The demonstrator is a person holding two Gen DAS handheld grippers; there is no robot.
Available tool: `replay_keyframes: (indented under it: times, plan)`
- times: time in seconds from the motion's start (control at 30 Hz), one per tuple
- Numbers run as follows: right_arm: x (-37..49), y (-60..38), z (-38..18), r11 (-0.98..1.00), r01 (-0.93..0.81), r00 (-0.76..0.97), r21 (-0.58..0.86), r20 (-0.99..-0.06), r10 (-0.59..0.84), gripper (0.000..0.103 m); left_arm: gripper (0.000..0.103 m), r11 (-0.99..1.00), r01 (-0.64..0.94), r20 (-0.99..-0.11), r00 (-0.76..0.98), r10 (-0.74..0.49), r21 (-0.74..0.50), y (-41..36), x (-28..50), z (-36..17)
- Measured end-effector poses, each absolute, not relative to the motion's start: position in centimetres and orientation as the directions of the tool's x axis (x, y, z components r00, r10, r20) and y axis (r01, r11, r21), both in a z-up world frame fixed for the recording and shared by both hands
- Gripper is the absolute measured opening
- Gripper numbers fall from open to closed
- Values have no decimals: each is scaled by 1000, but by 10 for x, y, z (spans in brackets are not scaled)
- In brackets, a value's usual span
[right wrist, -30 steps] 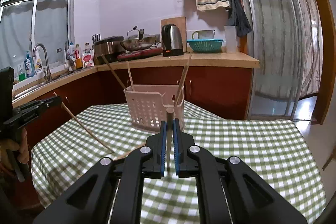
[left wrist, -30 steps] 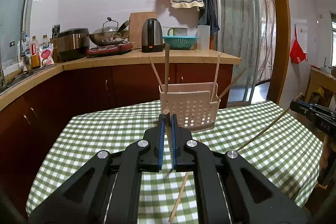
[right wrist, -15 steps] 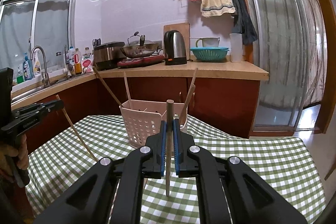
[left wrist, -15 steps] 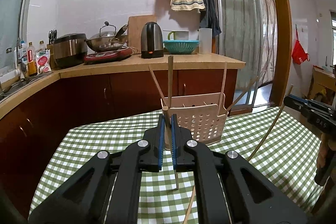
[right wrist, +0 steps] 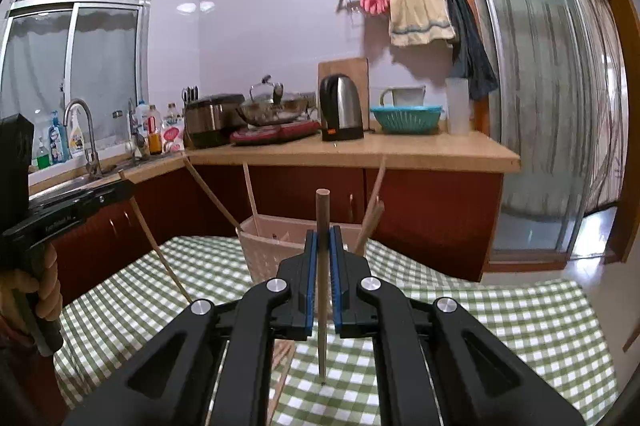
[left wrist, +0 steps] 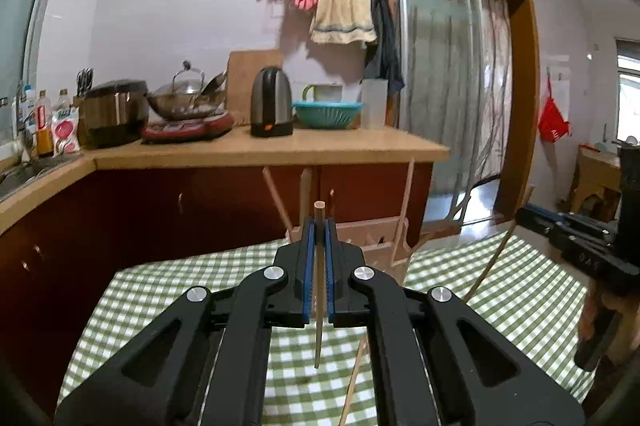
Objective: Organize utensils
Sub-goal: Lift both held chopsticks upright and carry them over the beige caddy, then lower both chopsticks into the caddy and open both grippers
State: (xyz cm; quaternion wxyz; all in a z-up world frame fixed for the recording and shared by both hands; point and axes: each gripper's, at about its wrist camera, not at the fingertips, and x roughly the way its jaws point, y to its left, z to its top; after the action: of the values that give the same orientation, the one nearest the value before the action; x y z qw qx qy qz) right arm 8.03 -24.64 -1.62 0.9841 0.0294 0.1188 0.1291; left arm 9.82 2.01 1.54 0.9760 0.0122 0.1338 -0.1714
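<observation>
Two chopsticks are in play: the left gripper (left wrist: 319,226) pinches one chopstick (left wrist: 318,290) upright between its blue pads, tip hanging above the green checked tablecloth (left wrist: 168,290), and the right gripper (right wrist: 322,238) pinches its own chopstick (right wrist: 322,266) the same way. Just beyond both stands a perforated utensil basket (right wrist: 264,250) with several chopsticks leaning in it. Behind runs a kitchen counter (right wrist: 400,156) with an electric kettle (right wrist: 342,106).

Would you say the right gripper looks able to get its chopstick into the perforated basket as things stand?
Probably yes. The right gripper, shut on a chopstick held upright, faces the basket directly; its top is open, though chopsticks leaning inside crowd one side.
</observation>
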Motion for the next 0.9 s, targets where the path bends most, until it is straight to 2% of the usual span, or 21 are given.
replay_keyframes:
  times: [0.53, 0.77, 0.9]
  plan:
    - [110, -239, 51, 957, -286, 957, 52, -36, 288, 7, 5, 930, 366, -64, 929, -364, 16, -4, 124, 88]
    - [145, -238, 49, 960, -278, 960, 46, -22, 279, 7, 5, 943, 332, -36, 943, -332, 7, -9, 151, 89]
    - [161, -237, 39, 961, -272, 961, 47, -40, 274, 7, 5, 953, 304, -57, 951, -303, 5, -14, 174, 77]
